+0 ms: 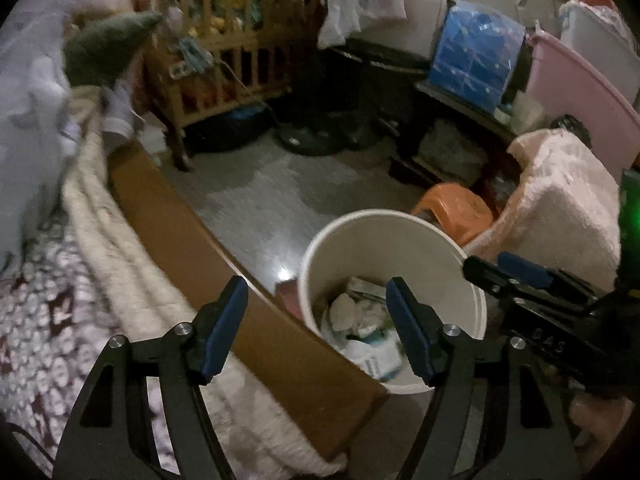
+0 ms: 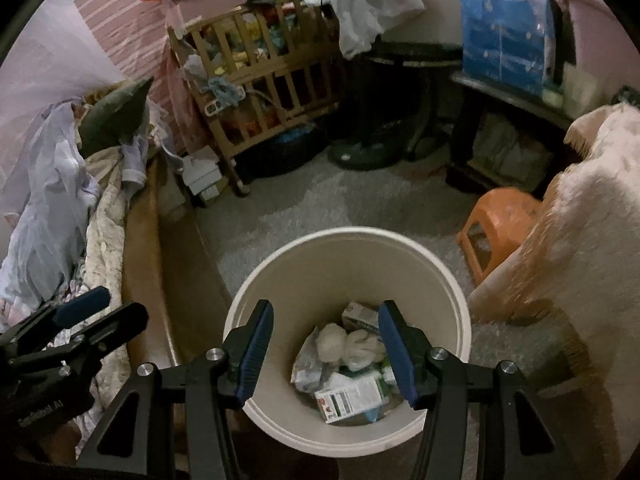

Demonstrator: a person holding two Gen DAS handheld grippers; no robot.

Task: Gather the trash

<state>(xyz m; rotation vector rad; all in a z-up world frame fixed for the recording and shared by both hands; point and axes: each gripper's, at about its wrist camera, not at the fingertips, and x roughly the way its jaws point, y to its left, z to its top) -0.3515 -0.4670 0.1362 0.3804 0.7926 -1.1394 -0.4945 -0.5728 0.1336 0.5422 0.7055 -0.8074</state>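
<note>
Black gripper arms with 2 blue-padded fingers fill the bottom of each wrist view, and both tools have their jaws spread wide with nothing between them. Directly beneath the right gripper (image 2: 326,350) stands the round white plastic waste bucket (image 2: 276,280), upright on the grey speckled floor (image 2: 280,208), its open mouth facing up at the camera. Inside it lies the collected trash (image 2: 352,372): crumpled white tissue wads, a white printed carton lying on its side at the near edge with its long axis running roughly left to right, and some wrappers. The right gripper hangs over the bucket, pointing steeply down into the opening, so it is the nearer of the 2 tools. Seen from the left wrist, the left gripper (image 1: 316,330) hovers over the brown wooden bed frame edge (image 1: 168,208), with the same bucket (image 1: 320,256) ahead and to its right, partly behind its right finger, and the right gripper's black body (image 1: 532,296) entering from the right side. A cream quilted blanket (image 1: 100,216) covers the bed to the left. Farther off sit a small orange plastic stool (image 2: 500,220), a pale pink fuzzy throw (image 2: 592,200) and a wooden baby cot (image 2: 256,92). No loose trash is clearly visible on the floor, so the next piece probably lies toward the bed.
</note>
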